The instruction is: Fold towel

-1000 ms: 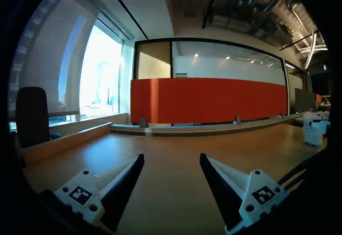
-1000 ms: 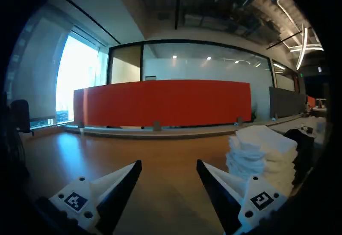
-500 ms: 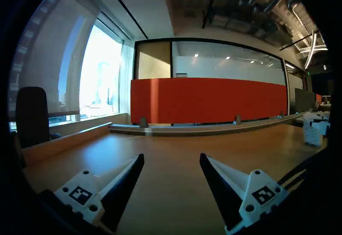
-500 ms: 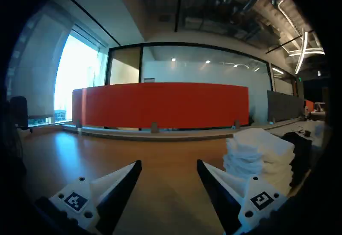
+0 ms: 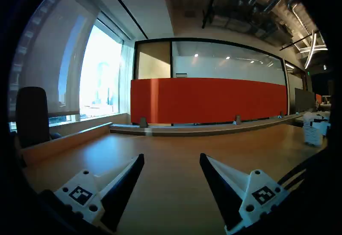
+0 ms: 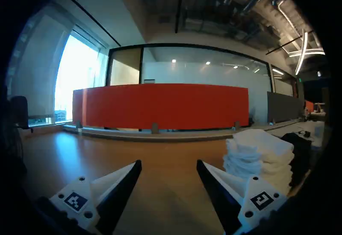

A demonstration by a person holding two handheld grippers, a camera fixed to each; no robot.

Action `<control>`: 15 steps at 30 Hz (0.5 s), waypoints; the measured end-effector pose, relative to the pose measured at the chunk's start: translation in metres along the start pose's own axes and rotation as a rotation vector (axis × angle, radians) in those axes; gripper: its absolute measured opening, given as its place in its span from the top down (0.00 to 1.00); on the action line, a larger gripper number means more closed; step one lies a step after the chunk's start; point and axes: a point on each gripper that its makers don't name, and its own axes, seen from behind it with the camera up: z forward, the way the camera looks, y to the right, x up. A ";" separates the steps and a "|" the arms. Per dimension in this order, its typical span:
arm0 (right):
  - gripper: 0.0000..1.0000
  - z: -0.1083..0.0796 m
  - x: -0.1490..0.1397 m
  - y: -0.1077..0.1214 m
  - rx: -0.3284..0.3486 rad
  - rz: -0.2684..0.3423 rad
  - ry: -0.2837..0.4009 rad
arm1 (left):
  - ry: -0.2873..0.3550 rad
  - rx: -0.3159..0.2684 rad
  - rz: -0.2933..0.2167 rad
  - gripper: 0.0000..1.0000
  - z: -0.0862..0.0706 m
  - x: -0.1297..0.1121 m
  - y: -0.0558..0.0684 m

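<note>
Left gripper view: at the far left a dark chair (image 5: 30, 115) stands before a bright window (image 5: 100, 83), beside the raised edge of a wooden table (image 5: 171, 143). The left gripper (image 5: 171, 155) sits low in the foreground, its two white, dark-faced fingers spread wide apart over bare tabletop, with nothing between them and nothing held. Behind it a red partition (image 5: 209, 100) runs along the far edge of the table, below a glazed wall. At the far right, near the table's edge, lie some white items (image 5: 314, 130) too small to identify. Right gripper view: from the left come the same chair and window, then the table and the red partition across the middle. The right gripper (image 6: 169, 162) is likewise wide open and empty, its fingers apart above bare wood, each carrying a square marker near its base. To the right, just beyond the right finger, a stack of white towels (image 6: 258, 153) rests on the table, folded and piled, apart from the fingers so far as can be seen. A dark object (image 6: 303, 156) stands against the stack's right side; its nature cannot be made out.
</note>
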 end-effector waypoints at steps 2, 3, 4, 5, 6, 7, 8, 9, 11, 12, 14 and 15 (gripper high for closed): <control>0.00 0.000 0.000 0.000 0.000 0.000 0.000 | 0.000 0.000 0.000 0.04 0.000 0.000 0.000; 0.00 0.000 0.000 0.000 0.000 0.000 0.000 | 0.000 0.000 0.000 0.04 0.000 0.000 0.000; 0.00 0.000 0.001 0.000 0.000 0.000 0.000 | 0.000 0.000 0.000 0.04 0.000 0.000 0.000; 0.00 0.000 0.001 -0.001 0.000 0.000 0.000 | 0.000 0.000 0.000 0.04 0.000 0.000 0.000; 0.00 0.000 0.001 -0.001 0.000 0.000 0.000 | 0.000 0.000 0.000 0.04 0.001 0.000 0.000; 0.00 0.000 0.001 -0.001 0.000 0.000 0.000 | 0.000 0.000 0.000 0.04 0.001 0.000 0.000; 0.00 0.000 0.001 -0.001 0.000 0.000 0.000 | 0.000 0.000 0.000 0.04 0.001 0.000 0.000; 0.00 0.000 0.002 -0.001 0.001 0.000 0.000 | 0.000 0.000 0.000 0.04 0.001 0.000 0.000; 0.00 -0.001 0.002 -0.002 0.002 0.001 0.000 | 0.000 0.000 0.000 0.04 0.001 0.000 -0.001; 0.00 -0.001 0.002 -0.002 0.002 0.001 0.000 | 0.000 0.000 0.000 0.04 0.001 0.000 -0.001; 0.00 -0.001 0.003 -0.002 0.002 0.001 0.001 | 0.000 0.000 0.000 0.04 0.001 0.000 -0.001; 0.00 -0.001 0.003 -0.002 0.002 0.001 0.001 | 0.000 0.000 0.000 0.04 0.001 0.000 -0.001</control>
